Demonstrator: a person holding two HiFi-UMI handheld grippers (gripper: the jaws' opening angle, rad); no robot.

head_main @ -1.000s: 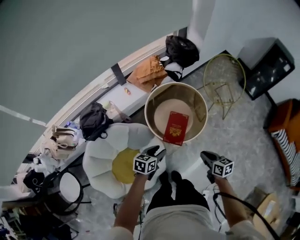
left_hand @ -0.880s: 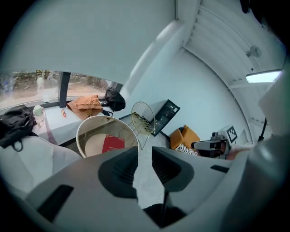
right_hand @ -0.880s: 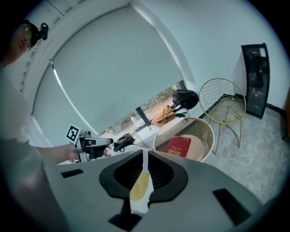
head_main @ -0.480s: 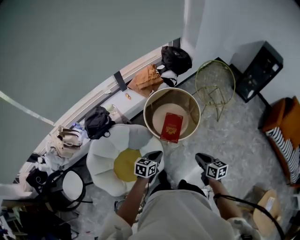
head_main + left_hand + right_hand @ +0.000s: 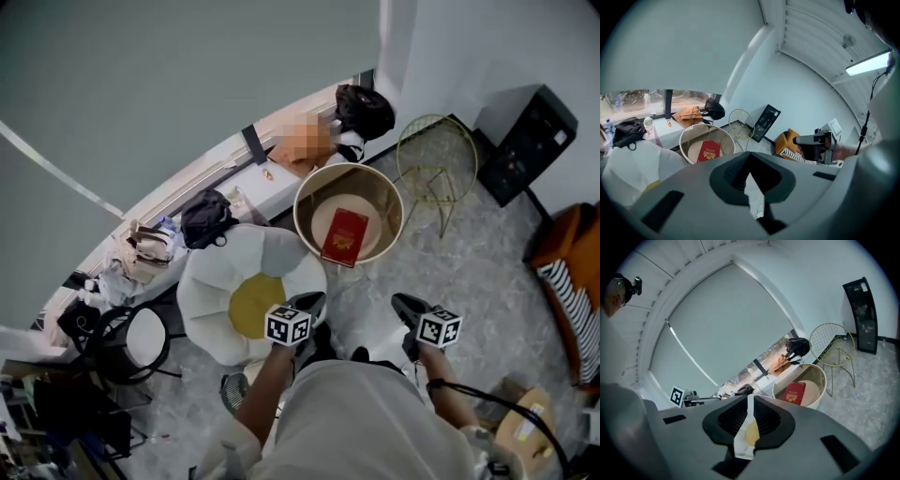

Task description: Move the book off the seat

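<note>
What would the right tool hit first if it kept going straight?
Probably the cluttered window ledge: the right tool aims left of the tub holding the red book, above the flower chair. Depth is unclear.

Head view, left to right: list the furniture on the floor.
Black stool with white seat, white flower-shaped seat, round tan seat holding the red book, gold wire stand, black upright box.

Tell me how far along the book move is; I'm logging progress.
Done: nothing yet. The red rectangular book lies on the beige cushion inside the round gold-walled tub seat. In hand: nothing; the left gripper and right gripper are both shut and empty, short of the tub. Left: reach in, grip the book, lift it off.
</note>
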